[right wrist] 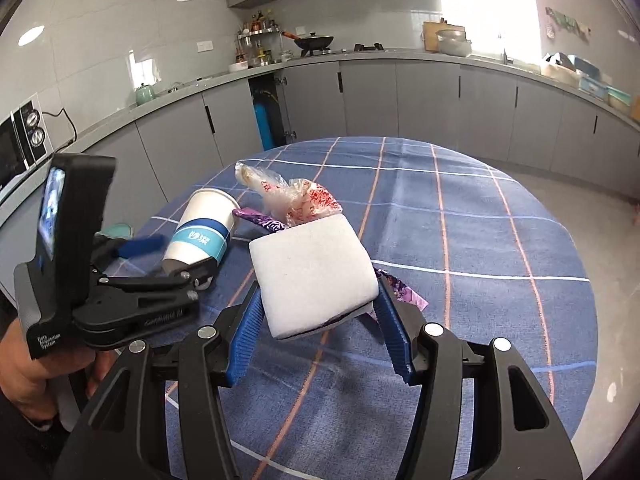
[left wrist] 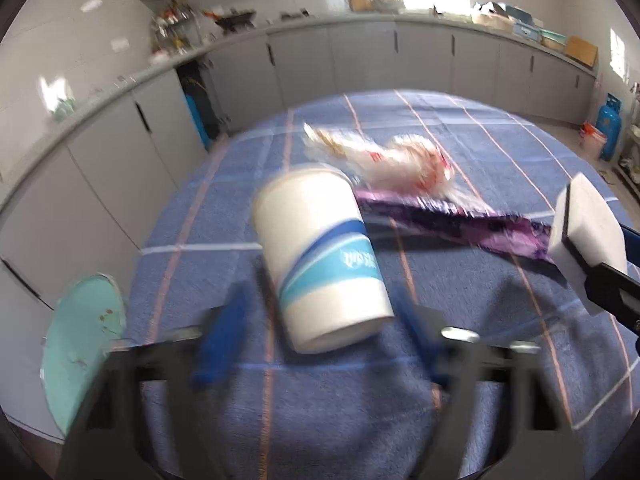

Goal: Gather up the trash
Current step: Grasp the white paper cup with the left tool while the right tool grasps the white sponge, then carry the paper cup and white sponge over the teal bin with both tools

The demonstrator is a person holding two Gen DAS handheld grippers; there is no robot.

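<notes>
Left gripper [left wrist: 320, 340] spread wide | white-and-blue paper cup [left wrist: 324, 256] lying between fingers, bottom toward camera | right gripper [right wrist: 320, 320] pinching white foam block [right wrist: 312, 276]

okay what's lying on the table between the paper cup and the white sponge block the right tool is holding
A purple wrapper stretches across the cloth from the paper cup to the sponge, clearest in the left wrist view.

Round table [right wrist: 480, 240] wearing blue plaid cloth; paper cup [right wrist: 202, 232] lying on its side, purple wrapper [right wrist: 262, 222] and crumpled plastic bag [right wrist: 298, 196] sitting just beside it, touching.
</notes>
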